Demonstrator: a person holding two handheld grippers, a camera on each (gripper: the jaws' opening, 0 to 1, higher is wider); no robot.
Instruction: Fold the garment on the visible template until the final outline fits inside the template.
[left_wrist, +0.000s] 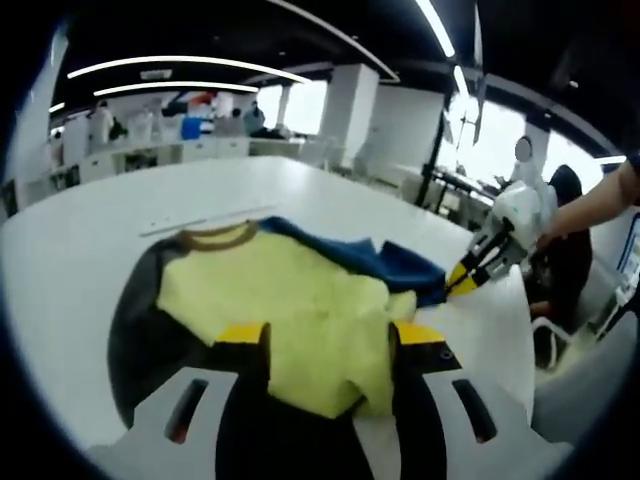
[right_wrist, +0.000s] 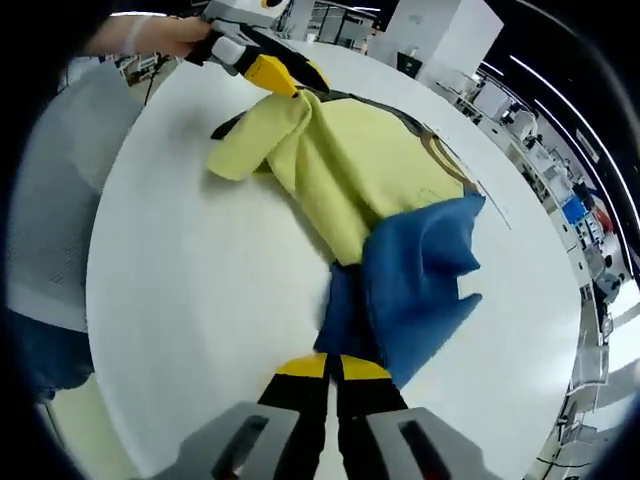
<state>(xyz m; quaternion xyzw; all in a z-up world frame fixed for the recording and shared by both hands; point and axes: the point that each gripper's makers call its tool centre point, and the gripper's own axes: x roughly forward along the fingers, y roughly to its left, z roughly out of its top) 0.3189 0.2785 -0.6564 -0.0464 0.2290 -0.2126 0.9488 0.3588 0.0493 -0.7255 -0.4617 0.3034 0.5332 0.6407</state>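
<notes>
A yellow garment (left_wrist: 300, 300) with a blue sleeve (right_wrist: 415, 280) is spread on the white counter (right_wrist: 220, 300), over a dark template (left_wrist: 140, 330). Its yellow hem is pinched in the closed left tongs (left_wrist: 330, 345); the sleeve's near edge is clamped by the closed right tongs (right_wrist: 333, 368)

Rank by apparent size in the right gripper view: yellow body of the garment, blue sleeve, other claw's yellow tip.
1. yellow body
2. blue sleeve, clearly smaller, though it lies nearer the camera
3. other claw's yellow tip, smallest and farthest

bare table (right_wrist: 200, 290) around, garment (right_wrist: 370, 170) mid-table
</notes>
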